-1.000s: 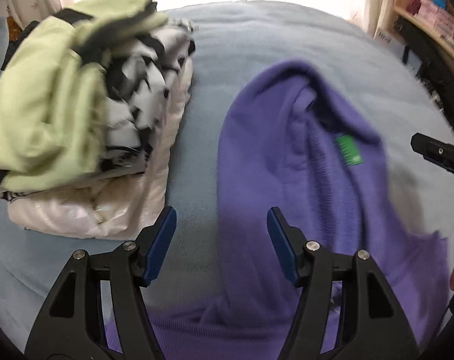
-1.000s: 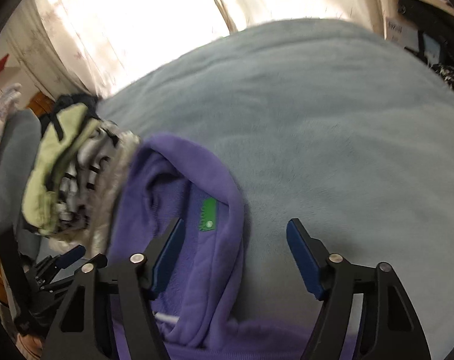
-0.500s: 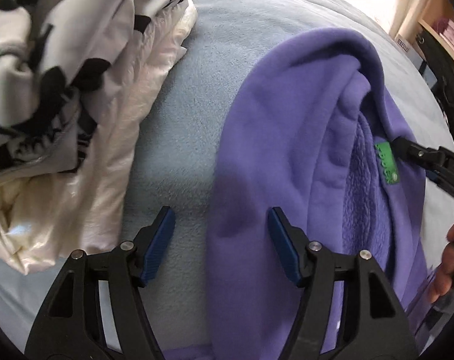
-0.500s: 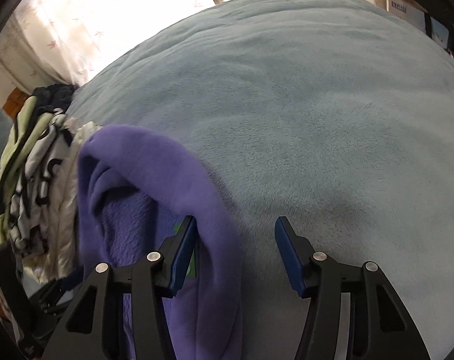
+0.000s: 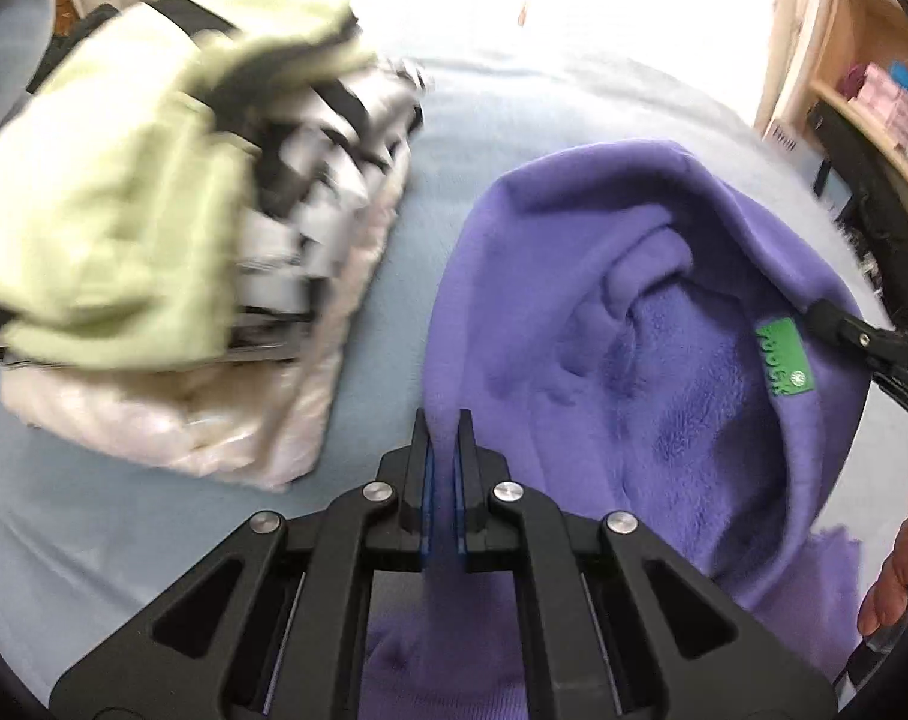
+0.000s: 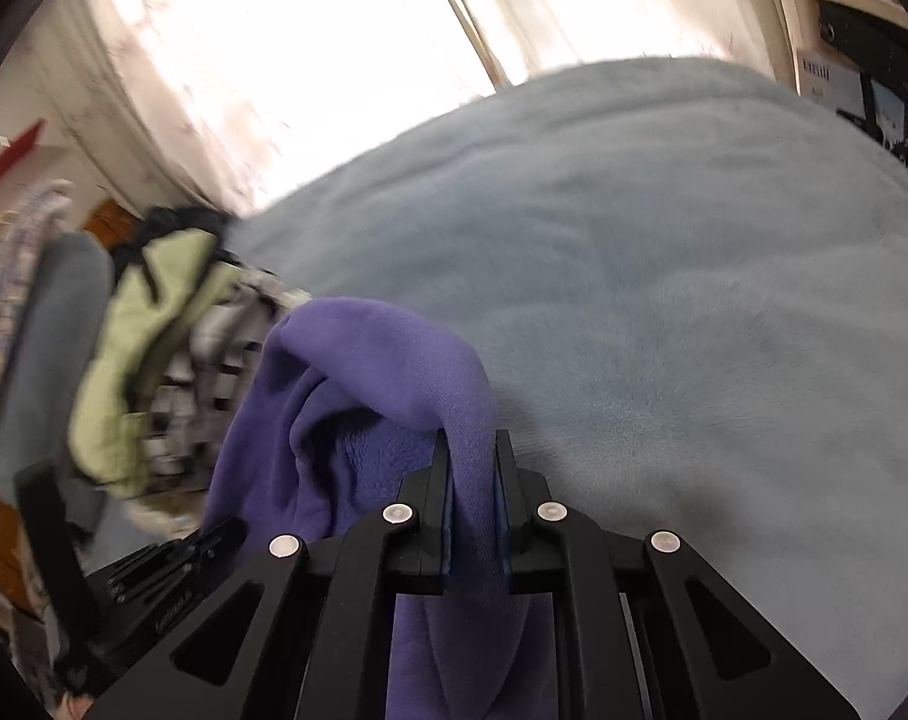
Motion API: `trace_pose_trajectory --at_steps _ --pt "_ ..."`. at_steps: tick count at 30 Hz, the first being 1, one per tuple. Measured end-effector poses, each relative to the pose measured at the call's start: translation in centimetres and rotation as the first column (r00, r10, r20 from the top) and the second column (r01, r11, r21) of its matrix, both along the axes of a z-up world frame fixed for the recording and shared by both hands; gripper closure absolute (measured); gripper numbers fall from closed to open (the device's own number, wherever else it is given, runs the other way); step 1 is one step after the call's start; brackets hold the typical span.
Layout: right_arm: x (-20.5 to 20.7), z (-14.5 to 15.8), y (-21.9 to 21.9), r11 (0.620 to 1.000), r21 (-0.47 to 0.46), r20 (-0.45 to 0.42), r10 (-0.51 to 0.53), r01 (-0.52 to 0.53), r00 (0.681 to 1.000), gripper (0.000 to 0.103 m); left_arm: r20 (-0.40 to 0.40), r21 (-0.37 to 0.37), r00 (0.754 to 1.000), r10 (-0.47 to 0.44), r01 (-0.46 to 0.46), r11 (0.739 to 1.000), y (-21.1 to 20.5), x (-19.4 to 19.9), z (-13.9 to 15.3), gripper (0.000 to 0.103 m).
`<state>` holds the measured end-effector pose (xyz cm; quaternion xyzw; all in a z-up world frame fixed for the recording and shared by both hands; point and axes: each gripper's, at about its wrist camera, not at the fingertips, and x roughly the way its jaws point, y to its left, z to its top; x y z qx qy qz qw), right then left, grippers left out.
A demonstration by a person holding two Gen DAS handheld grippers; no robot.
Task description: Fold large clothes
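Two grippers were clamped on one purple hoodie [image 5: 580, 276] as we worked on a pale blue blanket [image 6: 664, 276] spread across the bed. Our left gripper [image 5: 441, 432] pinched the hood's left edge between its blue pads, its jaws drawn nearly together on a thin fold of fleece. Our right gripper [image 6: 471, 450] gripped the opposite edge of the hood, a thicker roll of fabric filling the narrow gap between its jaws; in the left view its tip sat just beside the green neck label [image 5: 785, 358]. The hood stood up off the blanket between the two holds, its fuzzy lining showing, while the body of the garment ran back under the tools and out of sight. A stack of folded clothes [image 5: 172, 252], light green on top, black-and-white check beneath and a shiny cream piece at the bottom, lay near the hoodie's left side without touching it.

We judged the left hold the weaker one: so little cloth sat between those pads that a sharp pull could slide the edge free and drop the hood crooked. Pulling the two hands unevenly would skew the fold line. Swinging the garment leftward risked brushing the stack and toppling its loose green top layer. Fingers [image 5: 898, 564] of the right hand showed at the frame's edge.
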<state>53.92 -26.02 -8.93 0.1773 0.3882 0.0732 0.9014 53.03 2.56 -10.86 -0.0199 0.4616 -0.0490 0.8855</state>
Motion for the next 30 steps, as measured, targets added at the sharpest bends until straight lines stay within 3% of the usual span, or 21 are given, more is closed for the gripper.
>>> trace_pose_trajectory --at_steps 7,13,18,23,27,29,30 --pt "-9.9 5.4 1.4 0.996 0.011 0.128 0.085 -0.087 0.988 0.093 0.070 -0.060 0.996 -0.063 0.068 0.996 2.6 -8.7 6.1 0.100" --pt "-18.7 5.9 1.5 0.990 -0.064 0.159 0.138 -0.129 0.978 0.093 0.047 -0.153 0.996 -0.077 0.083 0.985 4.9 -16.8 6.5 0.100" --pt "-24.6 2.1 0.7 0.986 -0.107 0.109 0.137 -0.125 0.985 0.093 -0.020 -0.202 0.994 -0.108 0.102 0.974 6.4 -22.9 2.4 0.100" --pt "-29.8 -5.7 0.2 0.973 -0.175 -0.098 0.134 -0.150 0.986 0.088 -0.132 -0.164 0.984 -0.119 0.097 0.982 7.4 -29.6 -3.3 0.101" --pt "-33.7 -9.5 0.2 0.980 -0.126 -0.152 0.133 -0.153 0.979 0.088 -0.158 -0.178 0.981 -0.115 0.087 0.980 9.1 -32.4 -5.7 0.101" --pt "-36.3 -10.6 0.3 0.986 -0.094 -0.150 0.121 -0.136 0.981 0.081 -0.158 -0.208 0.980 -0.124 0.090 0.974 9.6 -33.4 -5.7 0.100" --pt "-37.2 -10.8 0.3 0.989 -0.081 -0.146 0.115 -0.128 0.983 0.071 -0.162 -0.232 0.978 -0.130 0.090 0.969 9.9 -33.8 -5.8 0.100"
